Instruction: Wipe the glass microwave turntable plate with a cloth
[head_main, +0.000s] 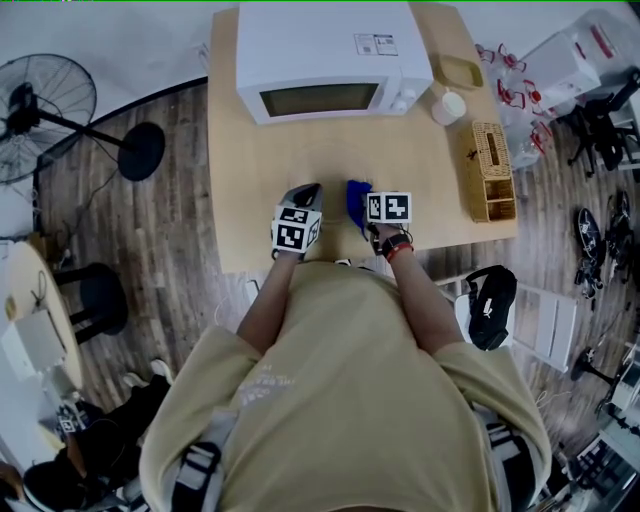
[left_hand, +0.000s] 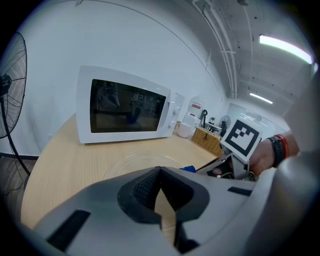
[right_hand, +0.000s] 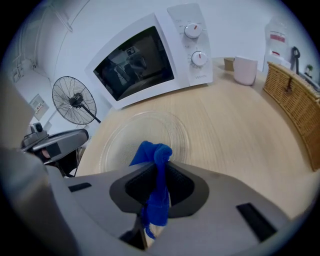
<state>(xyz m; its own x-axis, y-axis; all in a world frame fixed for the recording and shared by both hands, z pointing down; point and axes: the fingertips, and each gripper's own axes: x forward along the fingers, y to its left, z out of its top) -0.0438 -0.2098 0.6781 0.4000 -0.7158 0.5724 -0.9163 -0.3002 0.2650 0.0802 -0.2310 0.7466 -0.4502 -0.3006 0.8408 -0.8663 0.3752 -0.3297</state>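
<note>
The clear glass turntable plate (right_hand: 145, 137) lies flat on the wooden table (head_main: 420, 150) in front of the white microwave (head_main: 330, 60); it is faint in the head view (head_main: 335, 170) and in the left gripper view (left_hand: 142, 162). My right gripper (right_hand: 157, 187) is shut on a blue cloth (right_hand: 156, 185), held just short of the plate's near rim; the cloth (head_main: 357, 203) shows blue ahead of that gripper (head_main: 362, 208) from above. My left gripper (left_hand: 159, 195) is shut with nothing between its jaws, hovering near the table's front edge beside the right gripper (left_hand: 235, 157).
A wicker basket (head_main: 490, 170), a white cup (head_main: 449, 106) and a small tray (head_main: 458, 70) stand at the table's right side. A floor fan (head_main: 45, 105) is to the left of the table. Chairs and clutter sit at right.
</note>
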